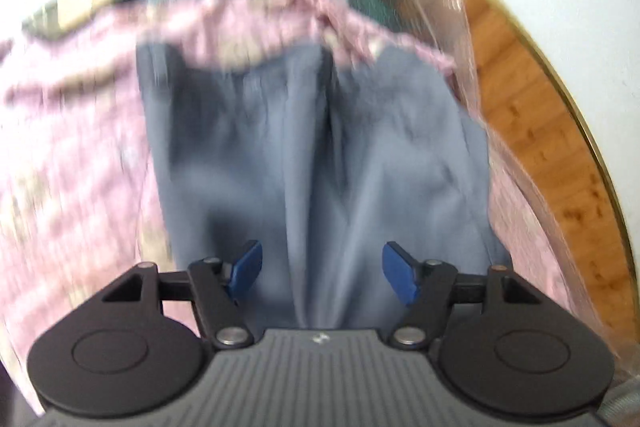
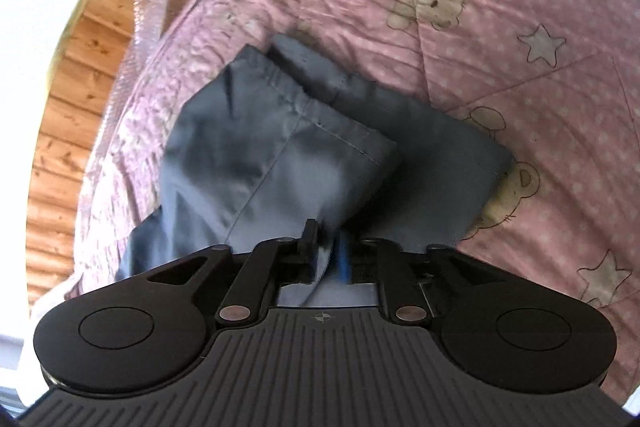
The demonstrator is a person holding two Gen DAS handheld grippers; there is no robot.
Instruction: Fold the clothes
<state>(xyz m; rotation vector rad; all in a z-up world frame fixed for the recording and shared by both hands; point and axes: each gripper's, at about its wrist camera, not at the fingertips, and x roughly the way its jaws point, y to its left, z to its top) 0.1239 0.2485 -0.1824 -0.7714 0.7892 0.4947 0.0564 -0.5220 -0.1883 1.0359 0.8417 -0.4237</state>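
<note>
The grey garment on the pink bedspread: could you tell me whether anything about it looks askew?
Yes: the grey garment lies unevenly on the pink bedspread, its stitched hems offset and angled apart. The right gripper pinches its fabric; the left gripper is open.

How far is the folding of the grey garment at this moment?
Partly done, it seems. The grey garment already lies doubled on the pink bedspread, one hemmed layer over another. In hand: the right gripper is shut on a pinch of its cloth, while the left gripper is open above it, holding nothing. Left: at least one further fold, then releasing and flattening it.
</note>
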